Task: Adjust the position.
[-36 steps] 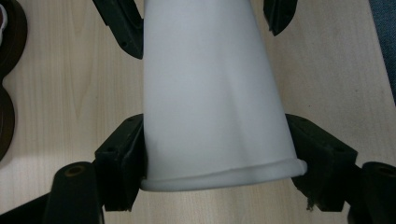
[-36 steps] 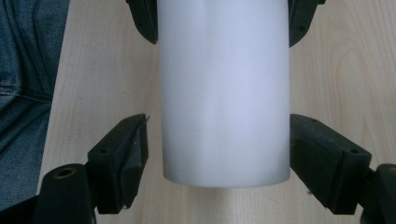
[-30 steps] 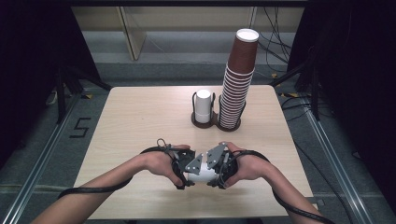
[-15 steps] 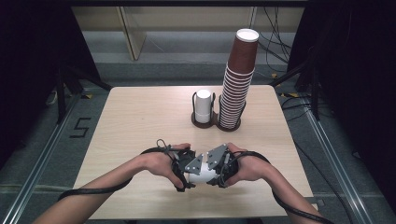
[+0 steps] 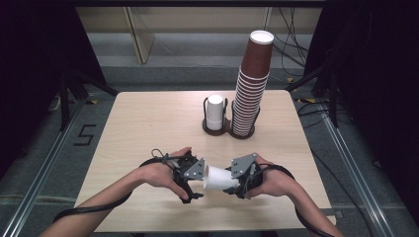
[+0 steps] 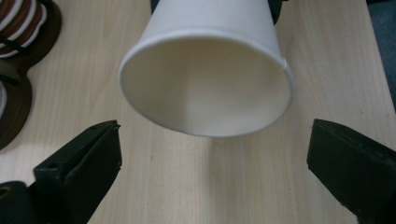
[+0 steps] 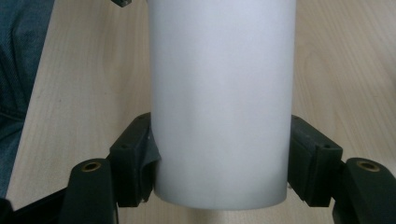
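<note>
You hold one white paper cup (image 5: 219, 178) on its side between your two grippers, near the front edge of the pale wooden table (image 5: 148, 128).

Your right gripper (image 5: 236, 181) clamps the cup near its base, both black pads pressed against its wall. Your left gripper (image 5: 193, 181) faces the cup's open mouth; its jaws have just been opening and now stand wide, clear of the rim on both sides. At the back of the table stand two round dark holders side by side: one holder (image 5: 214, 127) carries a single upturned white cup (image 5: 214, 111), the other a tall stack of brown paper cups (image 5: 251, 84), too many to count.
</note>
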A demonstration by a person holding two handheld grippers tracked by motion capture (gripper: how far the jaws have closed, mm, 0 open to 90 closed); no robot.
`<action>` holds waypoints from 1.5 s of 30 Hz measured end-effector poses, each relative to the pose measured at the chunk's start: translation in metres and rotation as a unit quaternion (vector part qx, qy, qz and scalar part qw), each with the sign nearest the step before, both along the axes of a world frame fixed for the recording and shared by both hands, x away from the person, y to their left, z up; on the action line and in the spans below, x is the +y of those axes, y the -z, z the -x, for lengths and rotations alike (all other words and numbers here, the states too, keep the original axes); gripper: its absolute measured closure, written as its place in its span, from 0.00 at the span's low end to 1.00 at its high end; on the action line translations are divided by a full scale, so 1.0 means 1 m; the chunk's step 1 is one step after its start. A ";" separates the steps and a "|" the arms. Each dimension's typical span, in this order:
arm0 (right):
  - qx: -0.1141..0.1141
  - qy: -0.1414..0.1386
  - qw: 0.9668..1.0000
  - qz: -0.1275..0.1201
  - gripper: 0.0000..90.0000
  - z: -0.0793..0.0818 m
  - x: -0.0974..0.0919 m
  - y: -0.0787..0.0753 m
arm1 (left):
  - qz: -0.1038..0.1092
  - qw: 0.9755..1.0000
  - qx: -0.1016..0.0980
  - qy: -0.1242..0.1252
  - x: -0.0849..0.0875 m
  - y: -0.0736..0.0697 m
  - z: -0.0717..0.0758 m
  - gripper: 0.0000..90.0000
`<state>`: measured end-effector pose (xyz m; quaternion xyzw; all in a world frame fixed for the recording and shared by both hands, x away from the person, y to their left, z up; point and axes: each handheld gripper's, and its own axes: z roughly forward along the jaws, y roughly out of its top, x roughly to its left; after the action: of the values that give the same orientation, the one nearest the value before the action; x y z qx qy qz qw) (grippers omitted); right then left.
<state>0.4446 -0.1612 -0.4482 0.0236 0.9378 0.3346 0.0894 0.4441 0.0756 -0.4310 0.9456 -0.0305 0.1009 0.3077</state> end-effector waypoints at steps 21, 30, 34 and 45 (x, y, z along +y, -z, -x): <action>-0.014 0.040 0.995 -0.096 0.38 0.006 -0.011 0.019 | 0.077 0.997 0.022 -0.008 0.005 0.001 -0.002 0.06; -0.006 0.047 0.992 -0.117 0.38 0.012 -0.008 0.023 | 0.100 0.993 0.046 -0.035 0.001 0.002 -0.003 0.06; -0.025 0.040 0.992 -0.120 0.38 0.011 -0.007 0.023 | 0.104 0.993 0.045 -0.036 0.001 0.002 -0.007 0.06; -0.016 0.040 0.991 -0.125 0.38 0.013 -0.004 0.022 | 0.111 0.991 0.063 -0.032 -0.006 0.003 -0.009 0.06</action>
<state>0.4312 -0.1657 -0.4698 0.0669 0.8855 0.4453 0.1144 0.4533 0.0696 -0.4339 0.9104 0.0306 0.0541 0.4089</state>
